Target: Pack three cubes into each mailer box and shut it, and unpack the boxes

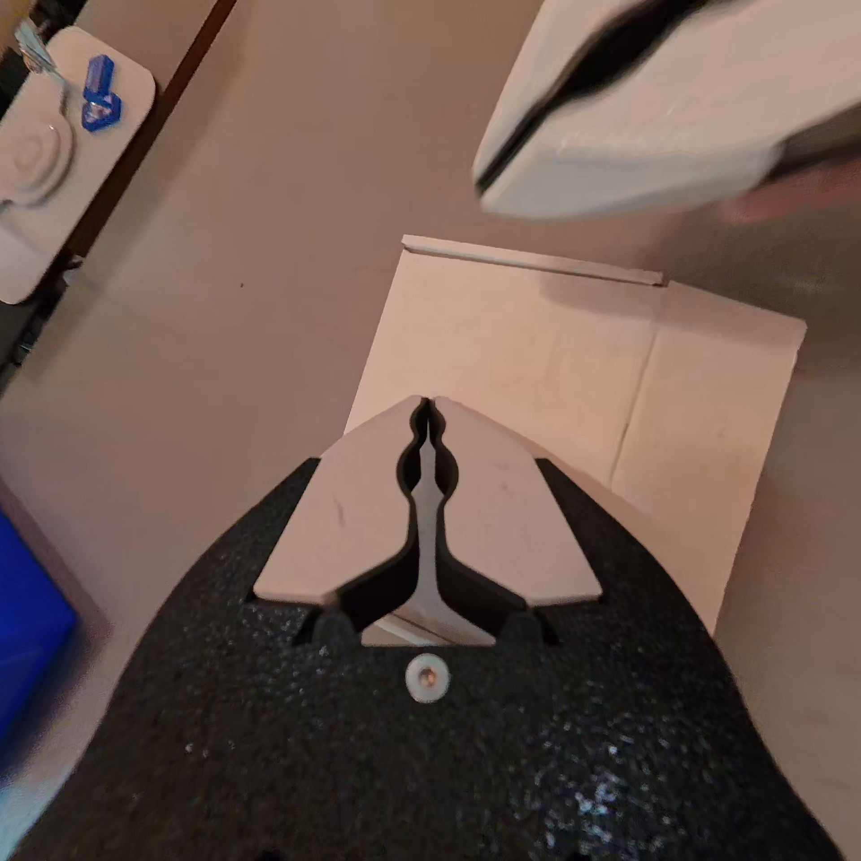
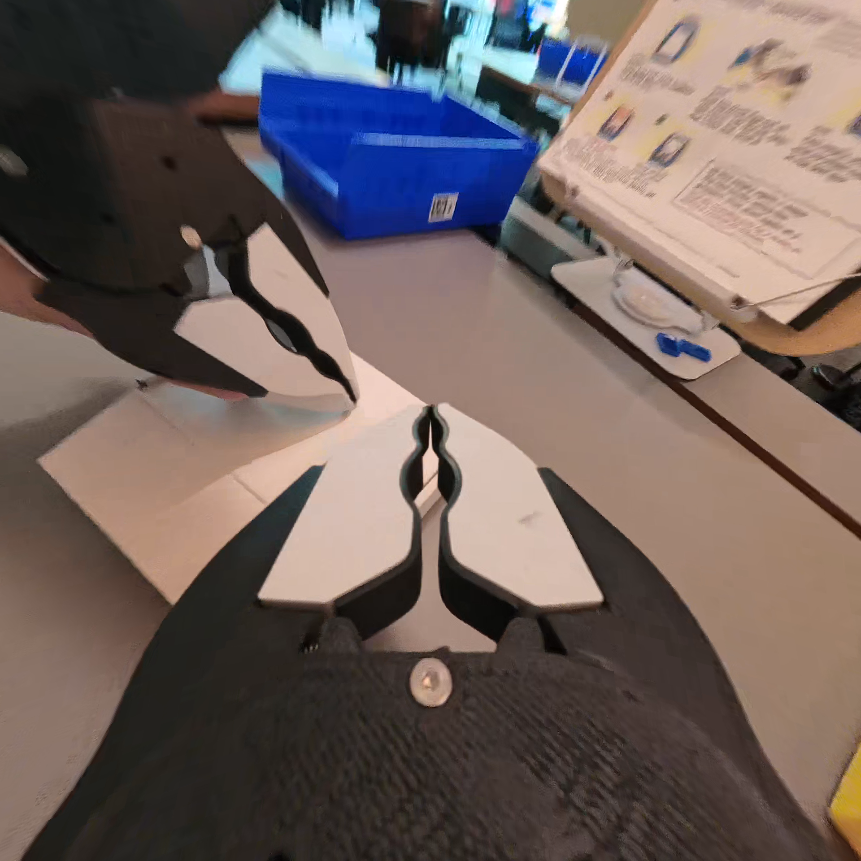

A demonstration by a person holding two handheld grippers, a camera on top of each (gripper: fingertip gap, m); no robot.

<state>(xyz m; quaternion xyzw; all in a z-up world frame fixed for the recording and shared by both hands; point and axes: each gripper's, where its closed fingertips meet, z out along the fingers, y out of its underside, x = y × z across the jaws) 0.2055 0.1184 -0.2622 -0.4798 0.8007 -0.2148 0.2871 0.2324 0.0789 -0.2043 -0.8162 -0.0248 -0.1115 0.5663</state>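
The white mailer box (image 1: 559,396) lies flat and closed on the grey table (image 1: 279,233), filling the centre and right of the left wrist view and the lower left of the right wrist view. Whether cubes are inside cannot be told; none are in sight.

The step in hand looks like working the lid, either pressing it home or getting ready to lift it. To do it well, one gripper should pin the box near its middle so it does not slide, while the other works at the front flap edge, pushing straight down or prying evenly, not at a corner.

The left gripper (image 1: 427,401) has its fingers pressed together, holding nothing, with the tips over the box top; contact cannot be confirmed. The right gripper (image 2: 432,410) is likewise closed and empty, its tips above the box's near edge. In the left view it appears blurred at the upper right.

A blue bin (image 2: 396,153) sits at the top centre of the right view.
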